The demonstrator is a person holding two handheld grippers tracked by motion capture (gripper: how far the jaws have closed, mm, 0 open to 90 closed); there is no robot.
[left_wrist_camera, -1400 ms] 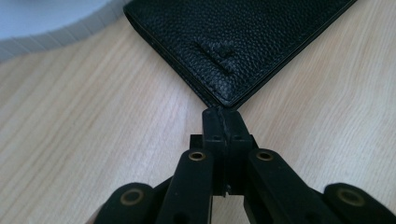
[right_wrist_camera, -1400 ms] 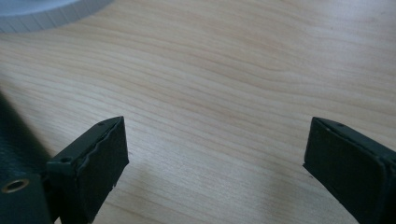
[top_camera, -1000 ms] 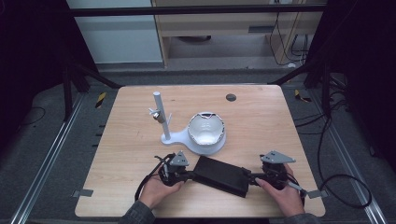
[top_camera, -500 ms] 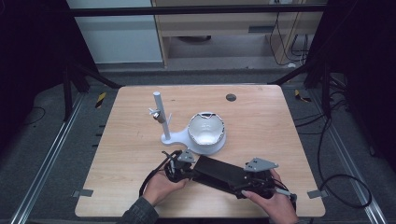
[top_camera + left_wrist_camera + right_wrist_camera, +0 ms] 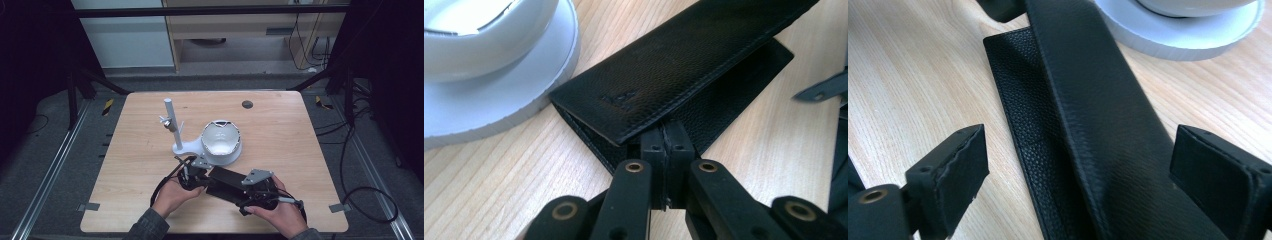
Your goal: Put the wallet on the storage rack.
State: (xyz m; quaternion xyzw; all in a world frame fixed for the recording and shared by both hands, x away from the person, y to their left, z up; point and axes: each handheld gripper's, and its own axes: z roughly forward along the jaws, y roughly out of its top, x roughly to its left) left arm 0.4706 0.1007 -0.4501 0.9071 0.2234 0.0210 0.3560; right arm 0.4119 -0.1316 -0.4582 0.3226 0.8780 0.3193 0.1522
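A black leather wallet (image 5: 231,182) lies on the pale wooden table (image 5: 280,130) beside a white stand (image 5: 210,145). The left gripper (image 5: 666,145) pinches its edge; the right gripper (image 5: 1078,165) straddles it, jaws spread. Dark floor surrounds.

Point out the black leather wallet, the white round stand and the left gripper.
black leather wallet (image 5: 684,60), left gripper view, on its upper flap.
white round stand (image 5: 186,147), high view, on its flat base beside the post.
left gripper (image 5: 666,145), left gripper view, at its closed fingertips pinching the wallet's edge.
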